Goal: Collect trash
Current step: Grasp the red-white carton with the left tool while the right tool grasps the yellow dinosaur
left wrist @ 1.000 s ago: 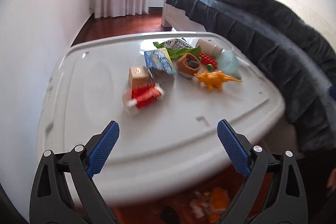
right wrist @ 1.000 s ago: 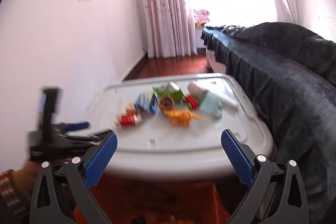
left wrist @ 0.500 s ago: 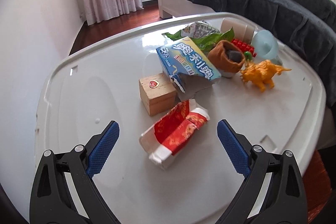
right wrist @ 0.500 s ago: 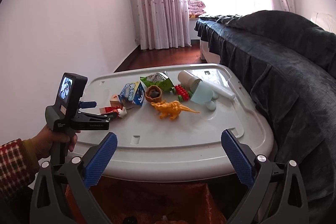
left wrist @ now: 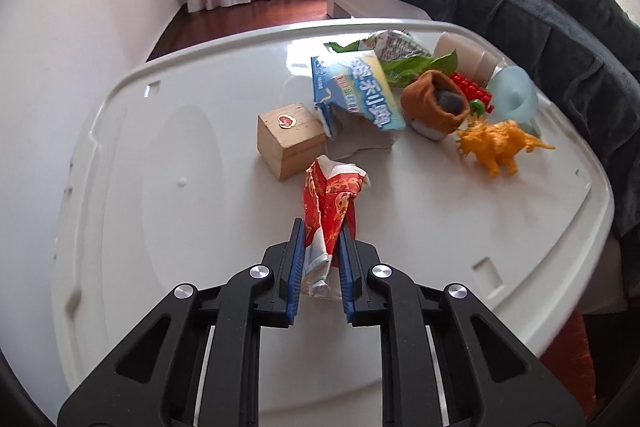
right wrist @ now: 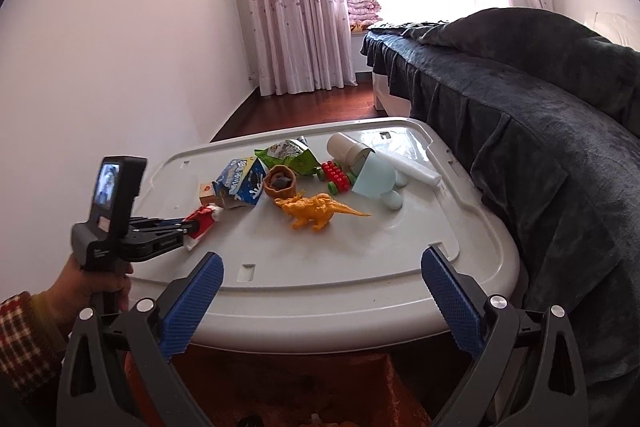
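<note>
Room: white walls, pink curtains at the window, a dark blanket over the bed along the right side.
Surface: your white plastic lid (left wrist: 168,187) carries the clutter, most of it toward 1 o'clock in your left wrist view.
Left gripper (left wrist: 319,239): your jaws are pinched narrow on the red wrapper (left wrist: 332,203), blue pads pressing both its sides.
Red wrapper: crumpled, its near end between your pads, its far end sticking out toward 12 o'clock, stopping just short of the wooden block (left wrist: 290,139).
Other trash: blue packet (left wrist: 356,91) at 1 o'clock beyond the block; green packet (left wrist: 400,61) behind it.
Toys: orange dinosaur (left wrist: 500,145) at 2 o'clock, well apart from your grip.
Right gripper (right wrist: 320,291): your jaws stand wide, nothing between them, over the lid's near edge.
Left hand (right wrist: 86,291): at 9 o'clock in the right wrist view, gripping the handle.
</note>
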Available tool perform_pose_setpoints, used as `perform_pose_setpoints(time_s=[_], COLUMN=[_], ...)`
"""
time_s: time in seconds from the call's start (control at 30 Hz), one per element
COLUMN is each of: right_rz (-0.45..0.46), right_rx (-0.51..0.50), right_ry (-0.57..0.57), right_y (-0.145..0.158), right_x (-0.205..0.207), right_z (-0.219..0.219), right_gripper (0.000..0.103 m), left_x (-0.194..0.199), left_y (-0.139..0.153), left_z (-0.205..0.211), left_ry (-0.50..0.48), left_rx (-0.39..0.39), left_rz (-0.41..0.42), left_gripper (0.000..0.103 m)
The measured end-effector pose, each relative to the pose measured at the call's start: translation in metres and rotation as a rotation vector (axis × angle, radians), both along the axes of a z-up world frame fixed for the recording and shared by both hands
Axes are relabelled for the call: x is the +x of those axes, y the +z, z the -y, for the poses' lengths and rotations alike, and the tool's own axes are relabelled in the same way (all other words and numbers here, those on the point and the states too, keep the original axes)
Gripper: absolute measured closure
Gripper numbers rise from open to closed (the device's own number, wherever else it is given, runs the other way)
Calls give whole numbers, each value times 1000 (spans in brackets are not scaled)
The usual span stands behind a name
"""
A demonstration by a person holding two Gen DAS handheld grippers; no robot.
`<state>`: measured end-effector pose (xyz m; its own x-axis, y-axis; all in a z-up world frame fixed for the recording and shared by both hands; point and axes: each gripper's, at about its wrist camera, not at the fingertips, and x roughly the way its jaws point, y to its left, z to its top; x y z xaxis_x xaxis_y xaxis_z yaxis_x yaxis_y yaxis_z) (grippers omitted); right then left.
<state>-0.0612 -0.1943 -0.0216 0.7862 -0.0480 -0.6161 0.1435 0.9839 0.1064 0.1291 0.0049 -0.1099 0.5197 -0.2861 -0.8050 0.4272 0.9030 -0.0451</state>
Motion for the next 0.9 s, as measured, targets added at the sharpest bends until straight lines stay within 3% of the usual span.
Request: perform_pose_setpoints(time_s=[0.13,0.27,0.53,0.7,0.9], right_rz=[-2,5,-107,-228,-306], right_rx=[-32,-105,-290,-295,-310], right_ry=[20,133,314,350,377], right_y=[-3,-11,-53,-77,-96], right_x=[19,65,155,191,212], right_z=[2,-4,-27,-30,-34], right_gripper=[5,5,6,11,21], left_x=[-20,-47,-86,-91,-90], left_y=[17,38,48,45,41], left_z=[0,2,5,10,14], left_ry=[24,27,5,-12,-22], left_rx=[-50,-89,-152,-156,-168], left_rz=[18,62,74,71,62], left_gripper=[88,88,88,88,88])
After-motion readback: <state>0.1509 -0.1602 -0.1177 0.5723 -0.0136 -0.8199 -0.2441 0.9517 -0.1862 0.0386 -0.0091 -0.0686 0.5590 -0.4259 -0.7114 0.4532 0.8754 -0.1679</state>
